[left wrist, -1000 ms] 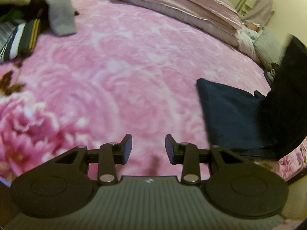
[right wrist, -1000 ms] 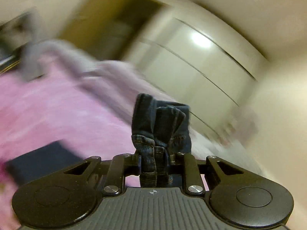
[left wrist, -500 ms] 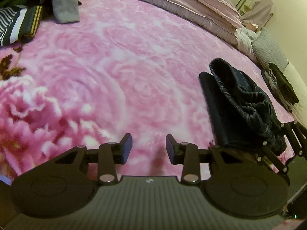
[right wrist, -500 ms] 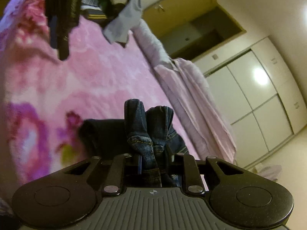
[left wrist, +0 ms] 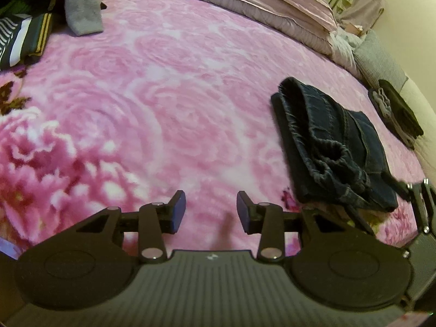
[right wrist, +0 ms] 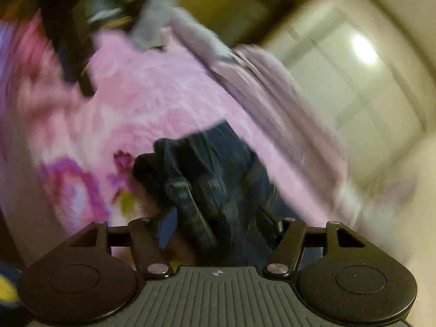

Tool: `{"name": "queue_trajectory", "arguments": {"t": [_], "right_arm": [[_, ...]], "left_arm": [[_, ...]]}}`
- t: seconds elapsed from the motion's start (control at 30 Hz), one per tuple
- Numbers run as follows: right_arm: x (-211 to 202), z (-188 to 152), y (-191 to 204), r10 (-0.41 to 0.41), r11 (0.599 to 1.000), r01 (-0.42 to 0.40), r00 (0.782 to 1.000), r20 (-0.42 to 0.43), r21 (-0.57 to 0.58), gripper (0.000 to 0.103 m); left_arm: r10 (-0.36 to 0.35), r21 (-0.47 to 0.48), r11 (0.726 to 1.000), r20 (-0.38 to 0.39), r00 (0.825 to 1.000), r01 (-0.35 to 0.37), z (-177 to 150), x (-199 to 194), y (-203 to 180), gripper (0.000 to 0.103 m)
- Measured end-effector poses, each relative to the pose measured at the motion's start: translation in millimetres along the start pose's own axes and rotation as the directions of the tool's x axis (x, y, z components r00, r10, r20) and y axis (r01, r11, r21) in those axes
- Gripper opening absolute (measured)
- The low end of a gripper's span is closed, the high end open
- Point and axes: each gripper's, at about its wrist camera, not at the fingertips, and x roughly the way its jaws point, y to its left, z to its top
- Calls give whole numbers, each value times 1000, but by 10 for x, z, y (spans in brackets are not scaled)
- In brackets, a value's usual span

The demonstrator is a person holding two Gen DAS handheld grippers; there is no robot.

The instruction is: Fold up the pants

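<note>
1. Left wrist view. We see the left hand-held gripper (left wrist: 209,212) over the pink rose-patterned blanket (left wrist: 163,103) of the bed, its jaws a narrow gap apart with nothing between them.
2. Same view. The folded dark denim pants (left wrist: 332,147) lie flat on the blanket near the bed's right edge, well apart from the left hand-held gripper. Only here do we see the fold sharply: layered legs, stitched seams, hem ends toward the near edge.
3. Same view. We see part of the right hand-held gripper (left wrist: 419,204) at the near right corner, just beside the pants' near end.
4. Same view, far side. A grey garment (left wrist: 81,8) and striped clothes (left wrist: 19,41) lie at the far left corner; a pale pink quilt (left wrist: 272,2) runs along the far edge; a small dark folded pile (left wrist: 395,111) sits at the right edge.
5. Right wrist view, blurred. The right hand-held gripper (right wrist: 218,226) has just been opening its jaws; they stand wide, the pants (right wrist: 212,174) between them, the pads clear of the cloth. Only this view shows white cupboard doors (right wrist: 368,95) beyond the bed.
</note>
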Motion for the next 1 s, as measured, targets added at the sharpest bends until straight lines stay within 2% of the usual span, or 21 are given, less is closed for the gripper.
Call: {"name": "queue_trajectory", "arguments": {"t": [0.03,0.07,0.1,0.17,0.23,0.27,0.3,0.33,0.57,0.63,0.7,0.8,0.9,1.0], "right_arm": [[-40,-17,-129,42,989,-37,999,-28,145,60],[-113,-66,-272,80,953,-63,996,-45,296,60],[-174,-135,-416,112,891,-76,992,-55,447,60],[-338,-289,-630,150,752,-72,987,-65,655,60],[-445,-390,-809,179,623,-71,983,-53,779,60],[-481,-407,-878,180,577,-70,983,-43,814,60],[-545,-430,-924,176,544,-68,984,-35,836,60],[-583,-427,-956,171,529,-65,985,-31,846,60],[-914,-517,-1061,122,467,-28,992,-33,884,60],[-900,-585,-1083,109,452,-9,993,-44,892,60],[-873,-668,-1130,104,418,12,993,-60,908,60],[-869,-878,-1280,104,321,37,992,-75,946,60],[-851,-1122,-1458,110,194,62,990,-85,979,60],[-842,-1326,-1614,103,87,73,991,-82,993,60]], "left_arm": [[3,12,1000,-6,1000,-3,-11,-11,-54,35],[8,27,1000,-10,1000,-8,-21,-27,-107,35],[15,43,999,-12,1000,-15,-32,-43,-166,35],[27,79,997,-18,999,-25,-52,-82,-292,36],[20,117,993,-12,1000,-19,-78,-144,-421,38],[15,135,991,-9,1000,-13,-92,-172,-479,39],[8,156,988,-2,1000,-8,-110,-214,-552,40],[2,173,985,4,1000,-3,-129,-247,-607,40],[-63,246,968,34,997,53,-199,-439,-879,40],[-93,263,962,49,994,77,-202,-463,-918,40],[-128,298,949,75,989,101,-206,-466,-951,40],[-151,396,914,129,980,89,-210,-411,-1026,40],[-121,483,875,144,982,37,-175,-301,-1123,40],[-123,592,806,157,980,6,-143,-197,-1242,40]]}}
